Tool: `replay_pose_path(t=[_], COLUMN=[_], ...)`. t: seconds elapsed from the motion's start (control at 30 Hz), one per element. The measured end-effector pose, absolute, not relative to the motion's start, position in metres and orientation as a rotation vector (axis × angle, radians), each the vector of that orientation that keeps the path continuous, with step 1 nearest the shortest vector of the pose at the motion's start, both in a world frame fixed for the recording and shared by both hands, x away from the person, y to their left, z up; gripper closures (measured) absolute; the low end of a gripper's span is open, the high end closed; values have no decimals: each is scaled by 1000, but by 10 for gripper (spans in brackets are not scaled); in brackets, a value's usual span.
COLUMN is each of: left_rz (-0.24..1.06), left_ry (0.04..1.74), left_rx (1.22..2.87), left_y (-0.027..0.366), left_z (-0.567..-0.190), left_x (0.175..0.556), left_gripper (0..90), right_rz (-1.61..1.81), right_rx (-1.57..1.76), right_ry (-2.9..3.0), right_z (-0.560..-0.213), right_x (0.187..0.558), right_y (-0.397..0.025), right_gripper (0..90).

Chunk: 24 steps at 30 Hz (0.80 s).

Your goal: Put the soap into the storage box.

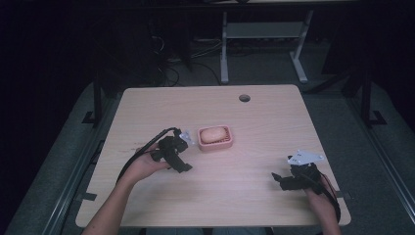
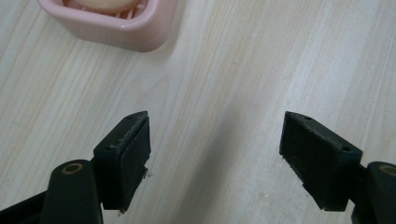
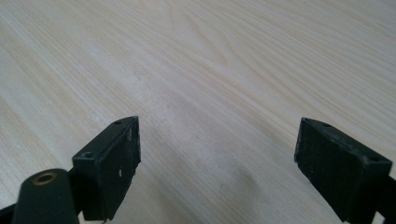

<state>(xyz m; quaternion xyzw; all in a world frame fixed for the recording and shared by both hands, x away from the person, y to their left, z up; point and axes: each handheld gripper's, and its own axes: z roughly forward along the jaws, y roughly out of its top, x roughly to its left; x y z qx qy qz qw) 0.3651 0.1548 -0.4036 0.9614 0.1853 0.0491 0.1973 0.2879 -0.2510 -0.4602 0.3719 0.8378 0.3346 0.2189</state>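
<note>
Both claws, left [image 2: 215, 149] and right [image 3: 217, 163], are gaping wide, empty; the soap [image 1: 214, 133] is likely handling slick, so grip its pink dish [image 1: 230, 142] by the rim

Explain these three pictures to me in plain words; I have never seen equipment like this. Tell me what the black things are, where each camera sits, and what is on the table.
There is no robot here. A person sits at a wooden table and holds a hand-operated claw in each hand. The top picture comes from a fixed camera above, looking down: the left claw is near the middle, the right claw near the table's right edge.

The other two pictures come from small cameras riding on the claws, looking along their black jaws. In both, the jaws stand wide apart with bare wood between them, so neither claw holds anything.

One thing lies on the table: a pink soap dish with a pale bar of soap in it. The left gripper view catches a corner of that dish at its top edge, just ahead of the left claw.
</note>
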Motion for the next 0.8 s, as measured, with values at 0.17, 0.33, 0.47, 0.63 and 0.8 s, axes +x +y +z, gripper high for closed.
replay_pose_path(t=[0.17, 0.33, 0.47, 0.63, 0.8], left_rz=[146, 150, 153, 155, 160], left_ry=[528, 540, 541, 547, 561], left_rx=[2690, 2676, 2683, 2675, 2674], left_y=[160, 166, 170, 175, 180], left_z=[-405, -406, -407, -409, -412], left_x=[362, 358, 355, 351, 347], left_gripper=[245, 245, 245, 245, 245], right_rz=[925, 919, 919, 916, 909], right_rx=[1032, 1031, 1040, 1029, 1034], right_ry=[2320, 2319, 2318, 2323, 2331], right_z=[-460, -461, -461, -461, -462], right_x=[288, 288, 287, 288, 288], right_y=[-250, -251, -251, -251, -248], right_gripper=[138, 138, 138, 138, 138])
